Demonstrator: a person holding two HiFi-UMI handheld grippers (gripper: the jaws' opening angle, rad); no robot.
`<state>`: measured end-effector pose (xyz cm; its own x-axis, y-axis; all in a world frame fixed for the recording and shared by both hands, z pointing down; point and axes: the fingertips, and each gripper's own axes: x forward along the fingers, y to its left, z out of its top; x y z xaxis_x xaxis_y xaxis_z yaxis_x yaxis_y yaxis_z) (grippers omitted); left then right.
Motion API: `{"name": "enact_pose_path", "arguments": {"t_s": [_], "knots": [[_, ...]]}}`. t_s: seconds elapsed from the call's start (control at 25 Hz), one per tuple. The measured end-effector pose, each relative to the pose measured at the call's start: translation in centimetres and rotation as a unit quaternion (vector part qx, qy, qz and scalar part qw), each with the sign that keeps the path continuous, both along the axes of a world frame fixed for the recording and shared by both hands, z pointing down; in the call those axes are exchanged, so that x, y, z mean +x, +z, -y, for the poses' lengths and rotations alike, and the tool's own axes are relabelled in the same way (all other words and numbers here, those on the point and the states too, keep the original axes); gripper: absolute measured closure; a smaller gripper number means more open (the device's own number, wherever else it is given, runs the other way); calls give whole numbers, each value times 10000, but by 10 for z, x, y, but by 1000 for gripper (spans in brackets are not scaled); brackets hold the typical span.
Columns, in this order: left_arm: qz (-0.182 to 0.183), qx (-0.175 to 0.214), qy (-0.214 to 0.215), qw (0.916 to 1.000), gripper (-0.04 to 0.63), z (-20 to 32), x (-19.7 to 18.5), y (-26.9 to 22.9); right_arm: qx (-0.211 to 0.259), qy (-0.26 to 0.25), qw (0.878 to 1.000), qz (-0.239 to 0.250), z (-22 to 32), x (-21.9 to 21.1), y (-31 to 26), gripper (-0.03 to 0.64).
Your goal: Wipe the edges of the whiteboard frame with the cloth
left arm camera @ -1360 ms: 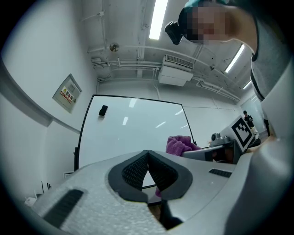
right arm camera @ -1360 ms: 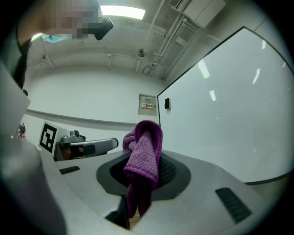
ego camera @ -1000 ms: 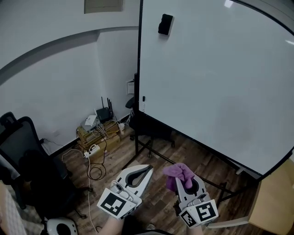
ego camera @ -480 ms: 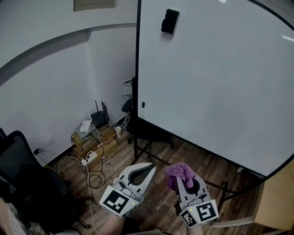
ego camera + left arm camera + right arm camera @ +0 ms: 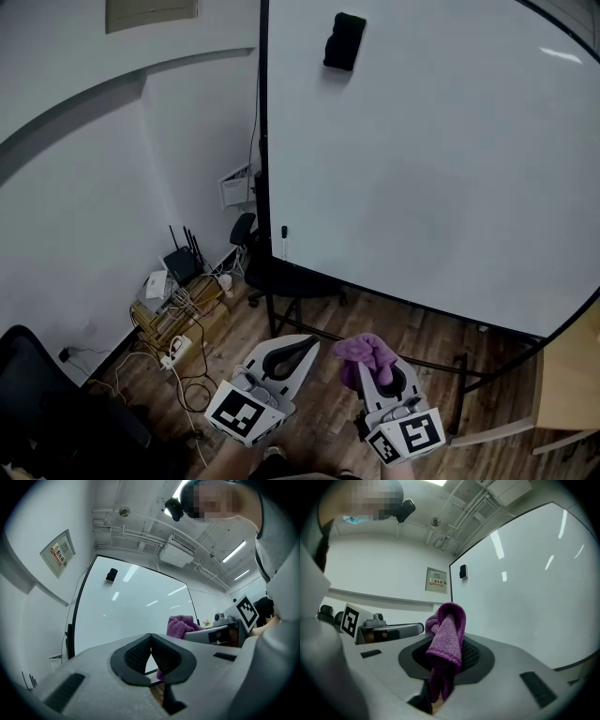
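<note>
A large whiteboard (image 5: 441,159) on a black stand fills the upper right of the head view, its black frame edge (image 5: 263,122) running down the left side. A black eraser (image 5: 344,41) sticks near the board's top. My right gripper (image 5: 368,361) is shut on a purple cloth (image 5: 364,353), which bunches up above the jaws; the cloth (image 5: 446,637) hangs folded between the pads in the right gripper view. My left gripper (image 5: 292,349) sits beside it, shut with nothing held, its pads meeting in the left gripper view (image 5: 151,651). Both are low, well short of the board.
Routers, a power strip and tangled cables (image 5: 178,305) lie on the wood floor by the left wall. A black office chair (image 5: 56,422) stands at lower left. A light wooden table corner (image 5: 567,384) is at the right edge. The stand's black legs (image 5: 309,328) cross the floor ahead.
The head view has shifted left and tilted; the board and the floor clutter have slid in frame. Both grippers hold their places, and the cloth stays gripped.
</note>
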<state>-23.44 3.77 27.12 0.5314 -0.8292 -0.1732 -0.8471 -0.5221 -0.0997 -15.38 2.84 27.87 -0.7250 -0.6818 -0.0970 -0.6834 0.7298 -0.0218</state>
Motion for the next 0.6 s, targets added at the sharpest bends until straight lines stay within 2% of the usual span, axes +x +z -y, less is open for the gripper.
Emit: {"name": "enact_pose_path", "arguments": {"t_s": [0.2, 0.36, 0.52, 0.6], "knots": [[51, 97, 270, 9996, 578, 7, -23, 1, -44, 272, 9996, 30, 4, -24, 3, 546], [-65, -143, 427, 9990, 578, 6, -39, 3, -59, 418, 9991, 39, 2, -41, 9, 546], [7, -33, 484, 9988, 578, 8, -52, 6, -126, 480, 9988, 21, 1, -53, 15, 546], [-75, -162, 508, 9985, 578, 9, -54, 7, -171, 493, 9986, 6, 2, -56, 19, 546]]}}
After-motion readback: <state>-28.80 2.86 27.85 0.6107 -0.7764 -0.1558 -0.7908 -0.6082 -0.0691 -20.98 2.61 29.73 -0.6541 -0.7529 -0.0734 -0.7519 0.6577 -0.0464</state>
